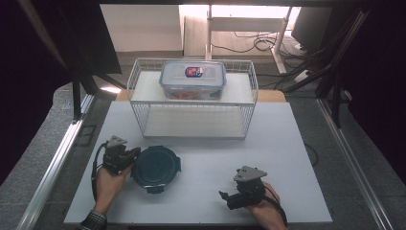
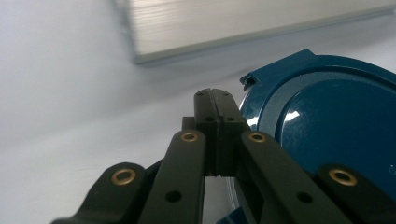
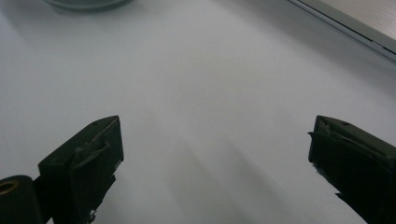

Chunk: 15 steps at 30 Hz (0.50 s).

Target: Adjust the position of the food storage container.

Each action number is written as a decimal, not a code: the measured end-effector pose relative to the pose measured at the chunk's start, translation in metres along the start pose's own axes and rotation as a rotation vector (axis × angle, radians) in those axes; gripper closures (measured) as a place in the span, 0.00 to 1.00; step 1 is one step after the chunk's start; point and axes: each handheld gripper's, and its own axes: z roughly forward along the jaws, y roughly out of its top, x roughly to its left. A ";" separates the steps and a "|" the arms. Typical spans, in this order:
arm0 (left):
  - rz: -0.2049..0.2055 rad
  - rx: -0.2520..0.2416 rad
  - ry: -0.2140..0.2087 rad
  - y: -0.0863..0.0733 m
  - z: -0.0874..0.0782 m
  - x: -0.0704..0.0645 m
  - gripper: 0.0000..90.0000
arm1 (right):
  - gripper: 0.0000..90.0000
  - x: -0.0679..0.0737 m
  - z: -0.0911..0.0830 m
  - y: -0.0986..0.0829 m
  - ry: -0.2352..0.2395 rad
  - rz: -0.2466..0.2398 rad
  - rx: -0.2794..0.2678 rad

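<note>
The right gripper (image 1: pixel 224 198), jaws wide and empty, is rested nearest. The left gripper (image 1: pixel 137 152), jaws closed, is set touching the blue lid (image 1: pixel 155 167), seemingly ungripped; the container (image 1: pixel 193 79) is left on the rack (image 1: pixel 141 115).

White table (image 1: pixel 287 158) seen from above, with 2 items resting directly on it. A white wire shelf rack (image 1: pixel 193 98) stands at the far middle; a clear lidded container (image 1: pixel 193 79) sits on its upper tier. A round dark-blue lid (image 1: pixel 155 167) lies flat on the near left part of the table, well apart from the rack.
</note>
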 end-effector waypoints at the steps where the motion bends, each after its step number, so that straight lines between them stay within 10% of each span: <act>1: 0.000 0.000 0.000 0.000 0.000 0.000 1.00 | 0.03 0.000 0.000 0.000 0.000 0.000 0.000; 6: -0.006 0.006 -0.064 0.002 -0.002 0.003 1.00 | 0.03 -0.001 0.000 -0.001 -0.001 -0.004 0.004; 15: -0.045 0.094 -0.044 -0.032 -0.022 0.013 1.00 | 0.03 -0.008 -0.003 -0.003 -0.010 0.018 -0.003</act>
